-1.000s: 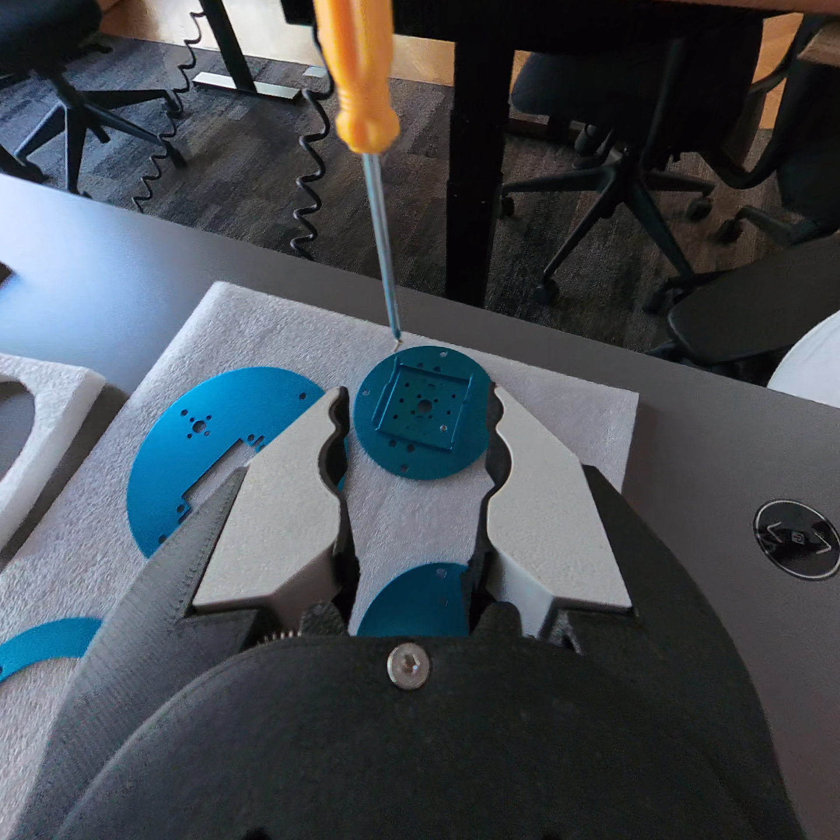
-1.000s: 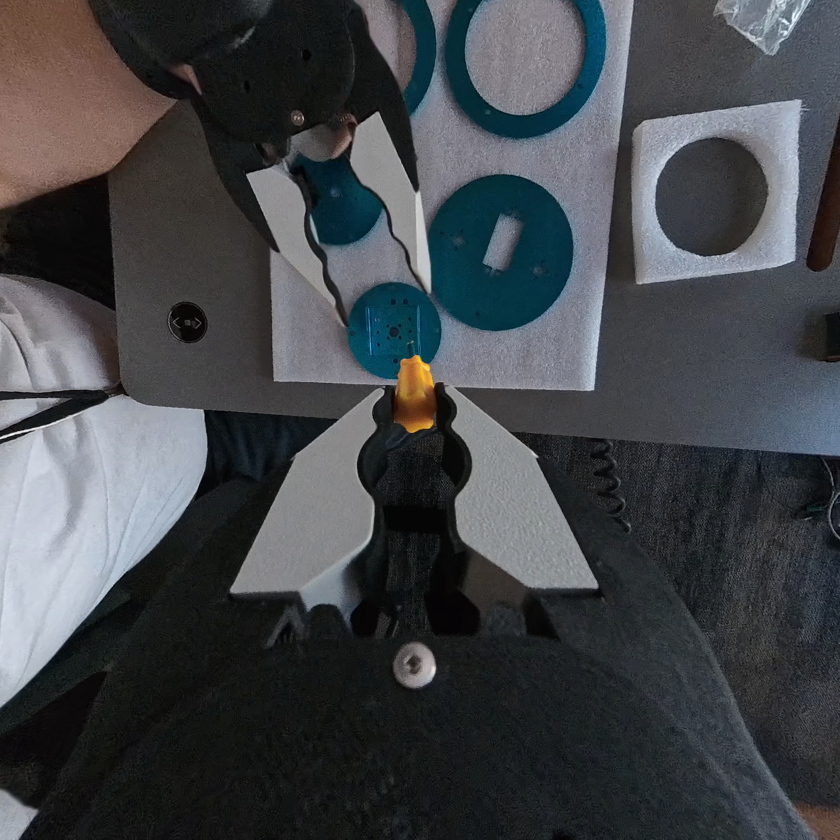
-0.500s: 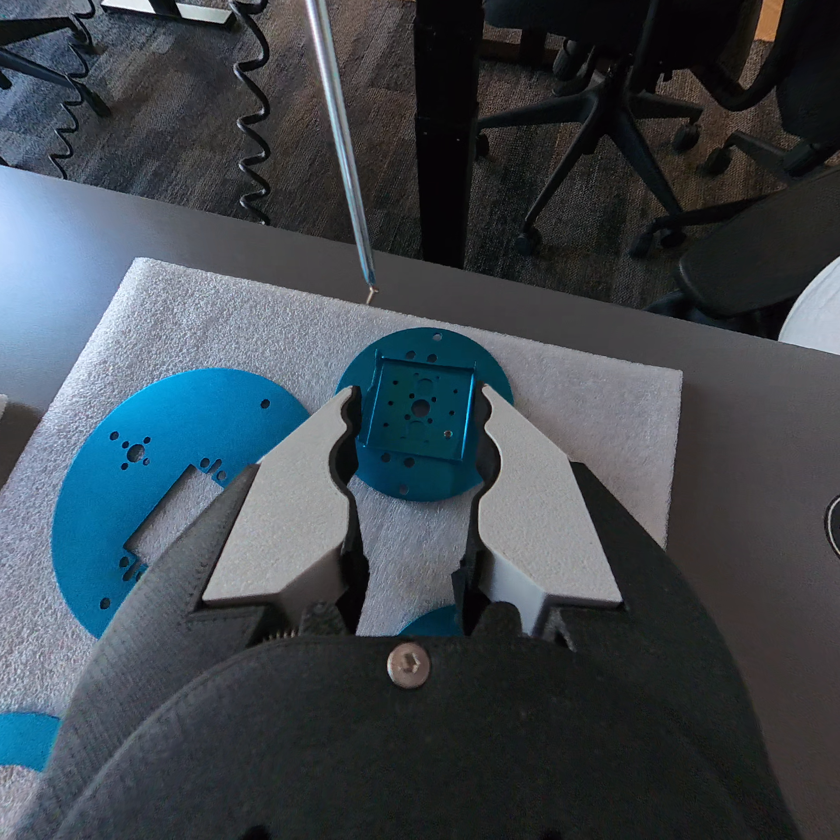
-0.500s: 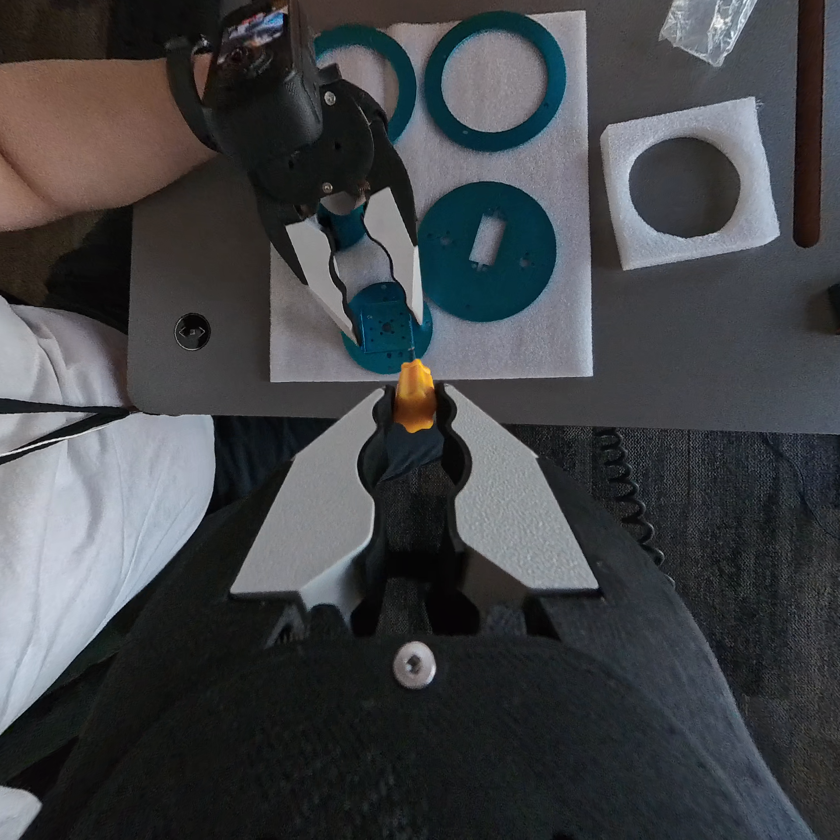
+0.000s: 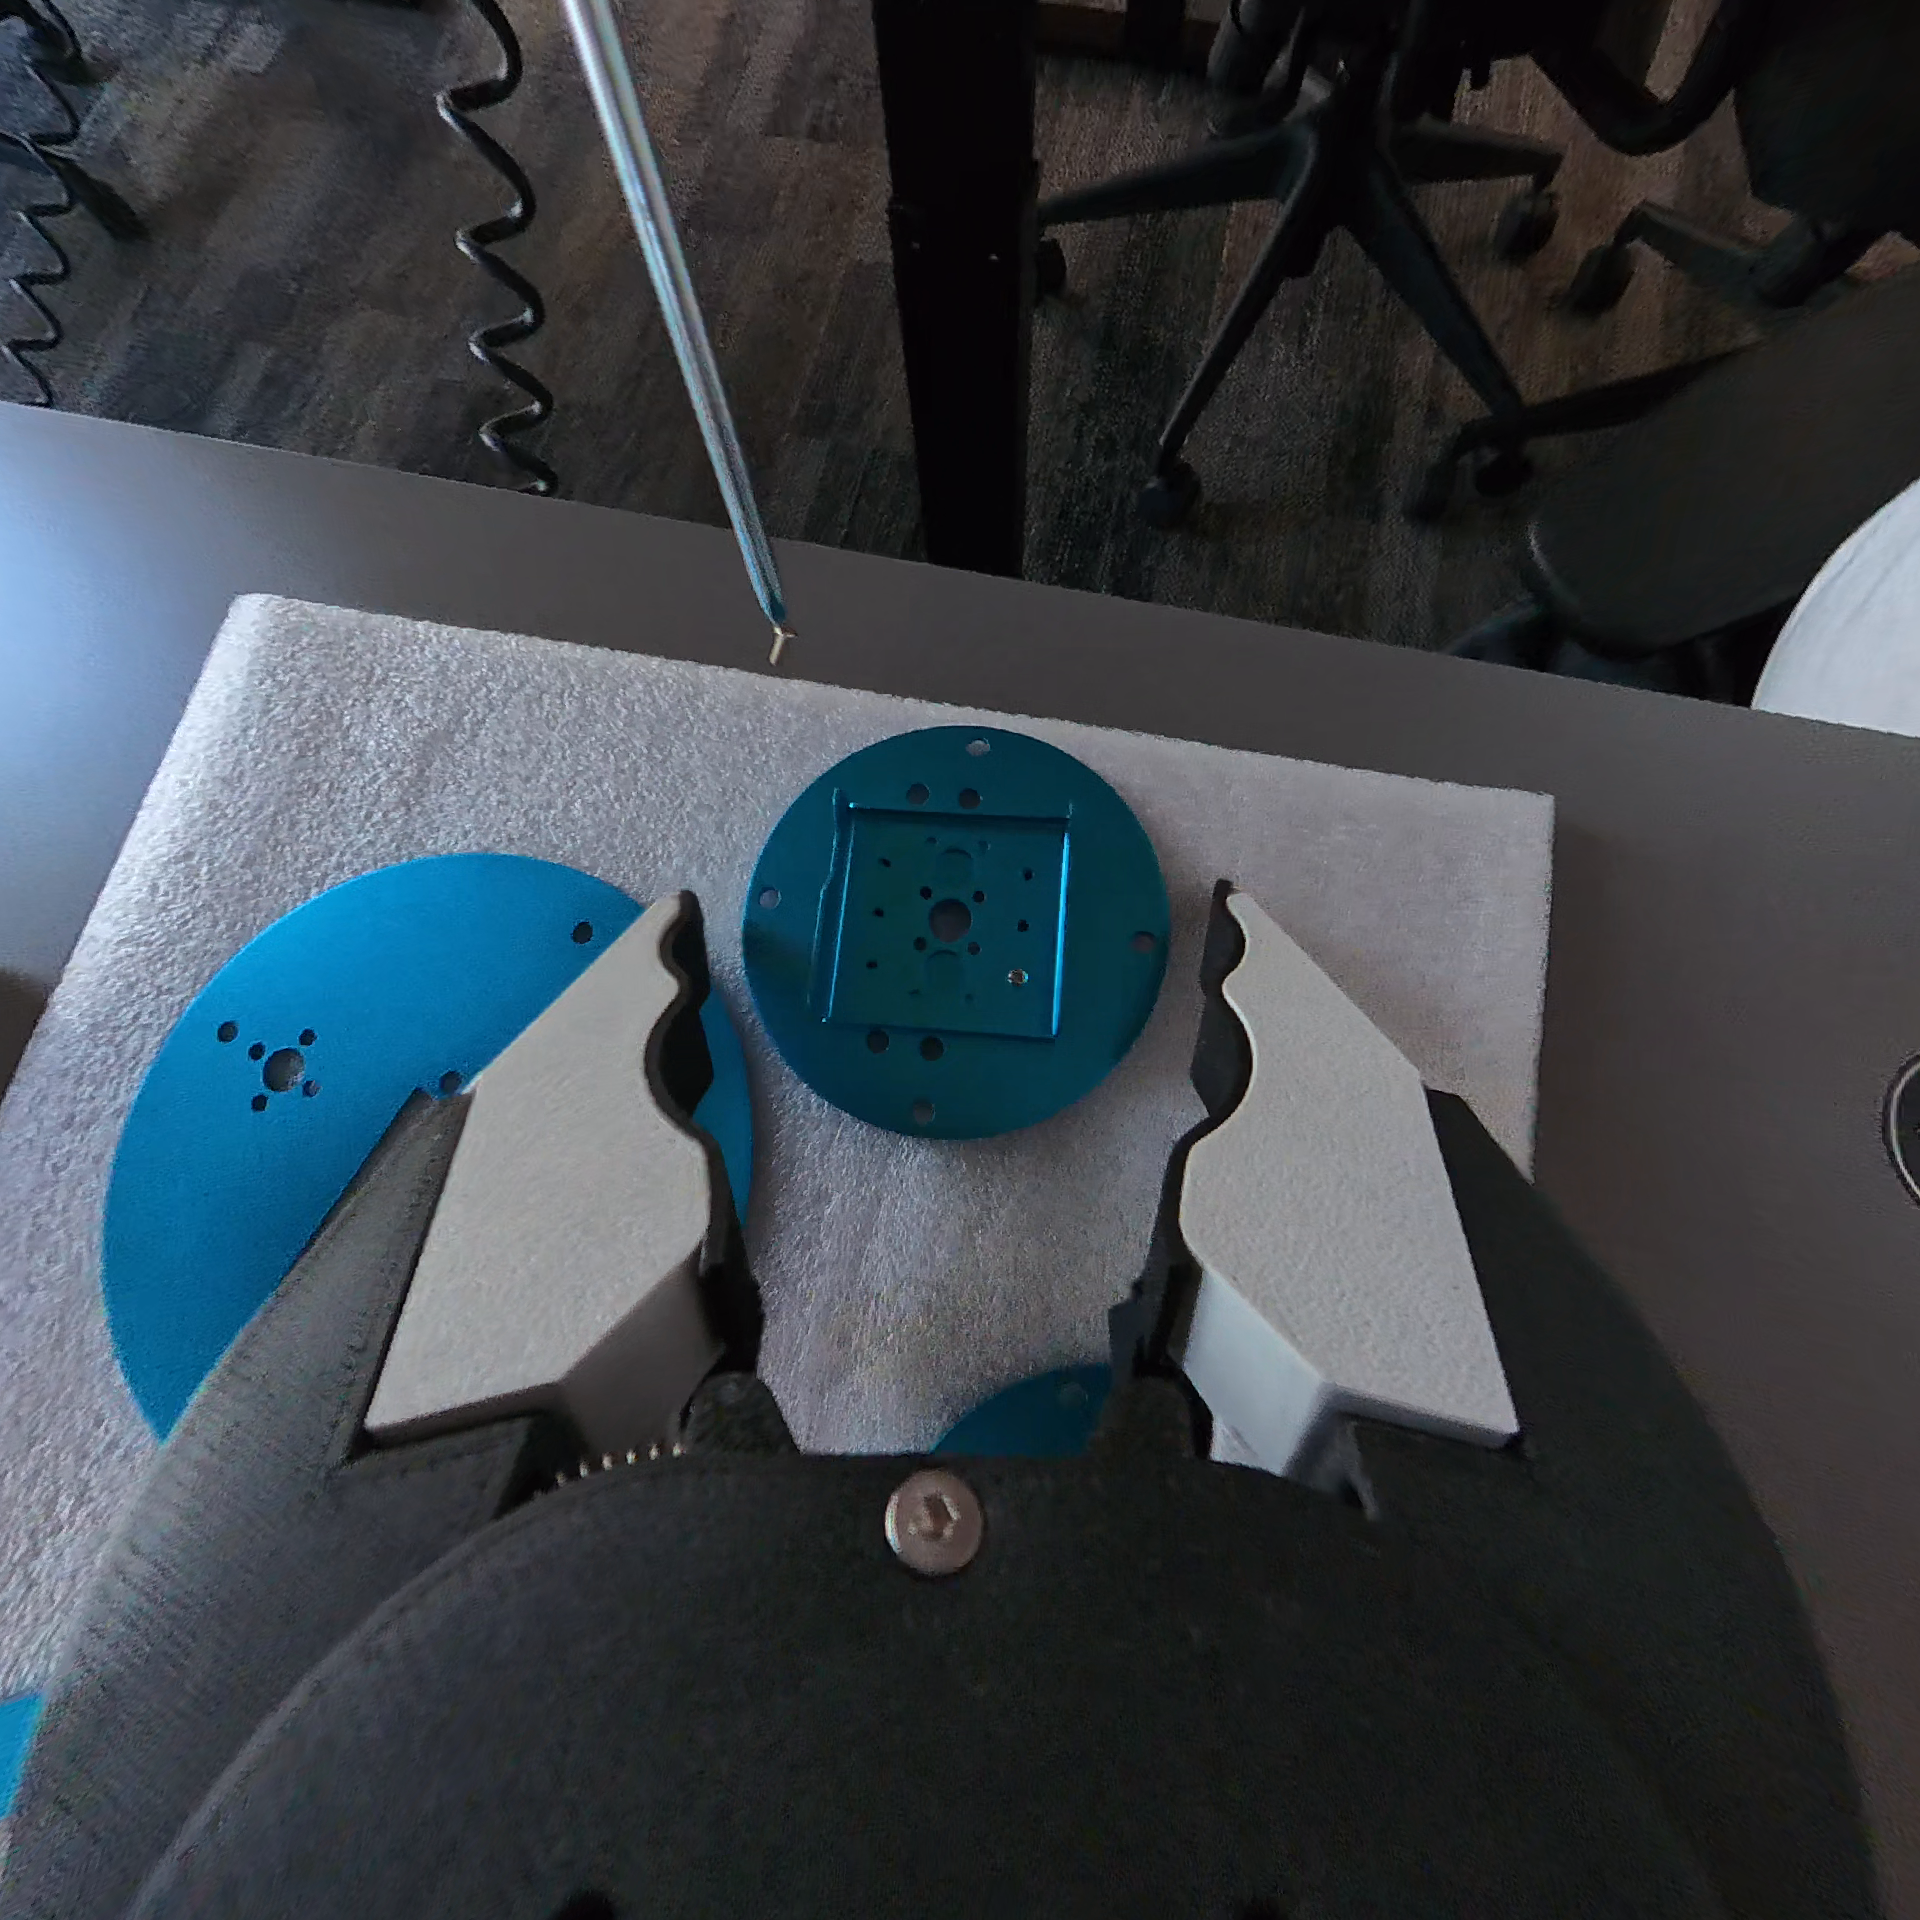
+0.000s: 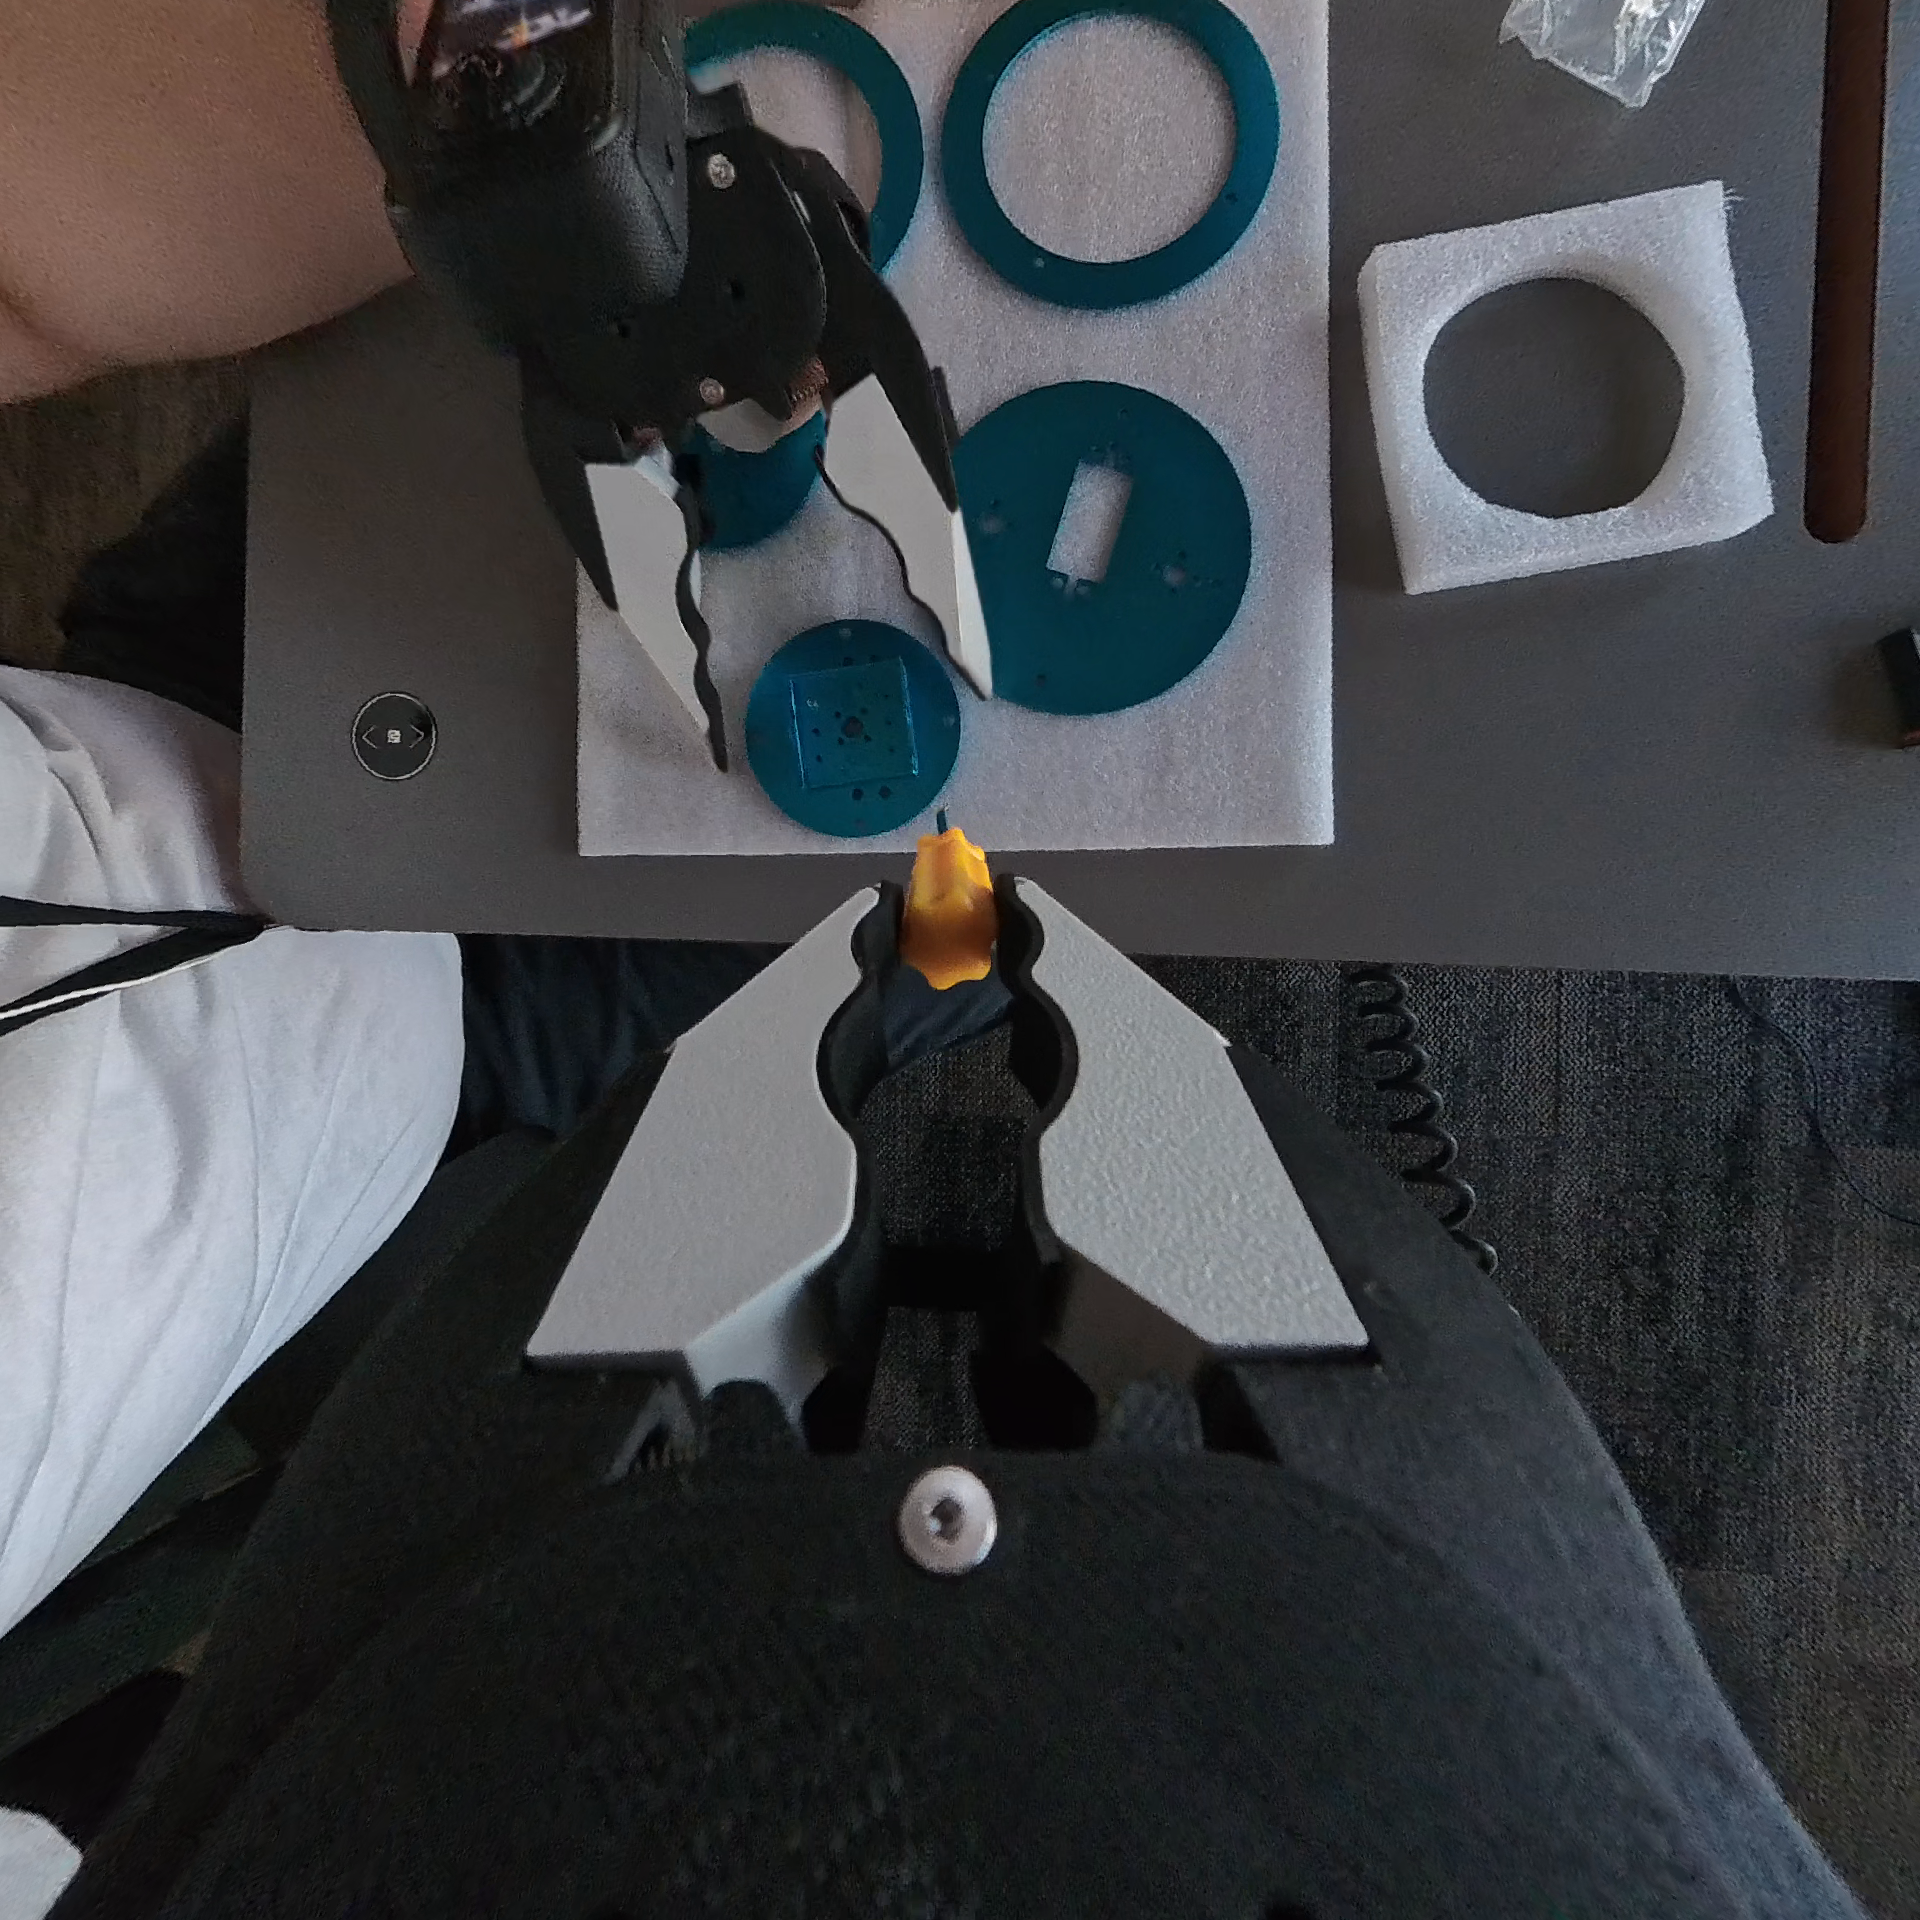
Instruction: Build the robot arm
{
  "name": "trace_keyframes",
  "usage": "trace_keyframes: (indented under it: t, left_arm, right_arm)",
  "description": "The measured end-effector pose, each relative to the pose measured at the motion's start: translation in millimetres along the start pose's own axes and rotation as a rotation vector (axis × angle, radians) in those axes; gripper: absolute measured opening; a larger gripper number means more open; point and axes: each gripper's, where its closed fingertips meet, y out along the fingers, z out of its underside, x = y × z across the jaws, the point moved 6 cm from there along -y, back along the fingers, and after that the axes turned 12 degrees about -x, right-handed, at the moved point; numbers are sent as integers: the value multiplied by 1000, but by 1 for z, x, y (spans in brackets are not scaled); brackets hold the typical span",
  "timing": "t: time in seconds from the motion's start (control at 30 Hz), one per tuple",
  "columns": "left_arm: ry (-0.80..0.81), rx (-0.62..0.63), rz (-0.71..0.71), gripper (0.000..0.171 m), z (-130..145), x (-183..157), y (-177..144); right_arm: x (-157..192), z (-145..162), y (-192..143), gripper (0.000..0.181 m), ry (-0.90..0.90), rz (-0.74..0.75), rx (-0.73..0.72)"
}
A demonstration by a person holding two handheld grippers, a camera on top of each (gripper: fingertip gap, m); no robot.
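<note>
Small blue round metal plate (image 5: 956,940): flat on white foam sheet (image 5: 416,748), near its edge, square bracket with holes on top.
Left gripper (image 5: 956,909): spread wide, holding nothing, tips either side of the plate, not touching.
Right gripper (image 6: 943,891): clamped on orange screwdriver handle (image 6: 943,914).
Screwdriver shaft (image 5: 675,312): tilted, small screw (image 5: 777,646) on its tip, above the foam edge just beyond the plate.
Large blue disc (image 5: 343,1060): beside the plate, partly under the left finger.
Grey desk (image 6: 1558,779): carries the foam.

a: blue plates on the foam sheet (image 6: 1195,790)?
b: three discs (image 6: 852,727), two rings (image 6: 1110,151).
a: tools?
b: one screwdriver (image 6: 943,914), two grippers (image 6: 852,691). one foam square (image 6: 1564,390), one plastic bag (image 6: 1605,42).
</note>
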Motion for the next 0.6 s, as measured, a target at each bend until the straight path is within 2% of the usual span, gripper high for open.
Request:
trace_keyframes:
  t: [0.23, 0.47, 0.6]
  left_arm:
    - [-5, -6, 44, 81, 1, 0, 4]
    - [-27, -10, 32, 80, 1, -1, 1]
    - [-45, -20, 6, 80, 1, -6, -12]
  right_arm:
    - [-5, 2, -1, 18, 9, -4, 2]
    - [-7, 6, 4, 18, 0, -10, 27]
    - [-4, 6, 7, 18, -10, -16, 28]
